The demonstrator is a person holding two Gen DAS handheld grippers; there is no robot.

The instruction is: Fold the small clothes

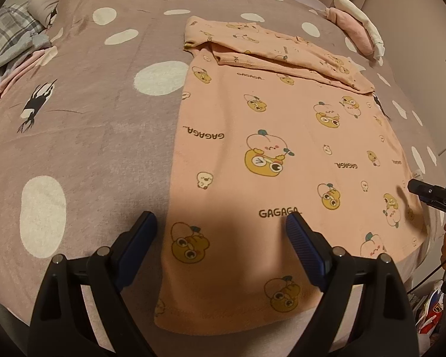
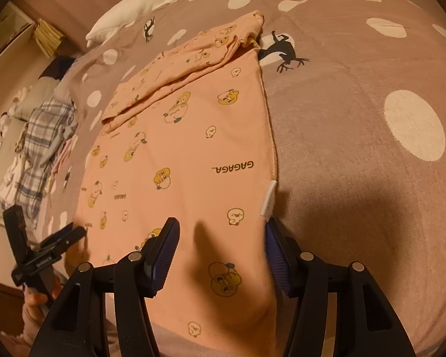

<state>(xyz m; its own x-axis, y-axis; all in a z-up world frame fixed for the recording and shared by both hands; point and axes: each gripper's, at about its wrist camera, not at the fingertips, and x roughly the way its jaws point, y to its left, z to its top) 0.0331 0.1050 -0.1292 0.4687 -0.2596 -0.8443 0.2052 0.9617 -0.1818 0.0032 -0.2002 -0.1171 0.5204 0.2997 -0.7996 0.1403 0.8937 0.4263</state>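
In the left wrist view, the peach-pink cotton top printed with yellow cartoon ducks and the word GAGAGA (image 1: 282,154) lies flat on the mauve fleece blanket with white spots and black deer silhouettes (image 1: 89,125). Its sleeves are already folded across the far end, which makes the body a neat oblong ready for a lengthwise fold. The left gripper (image 1: 221,226) hangs just over the near hem with its blue-padded jaws wide apart and nothing between the pads; it straddles the garment's left edge, probably so that it can pinch that corner. The right gripper (image 1: 431,193) pokes in at the far right, over the opposite edge.

In the right wrist view, the same top (image 2: 187,154) runs away from the camera, with its white side label (image 2: 269,197) on the right seam. The right gripper (image 2: 221,238) stands partly open and empty above the near right corner, one pad over the cloth and one beside the seam, seemingly lined up to grip that corner. The left gripper (image 2: 65,235), held in a hand (image 2: 37,303), waits at the other corner.
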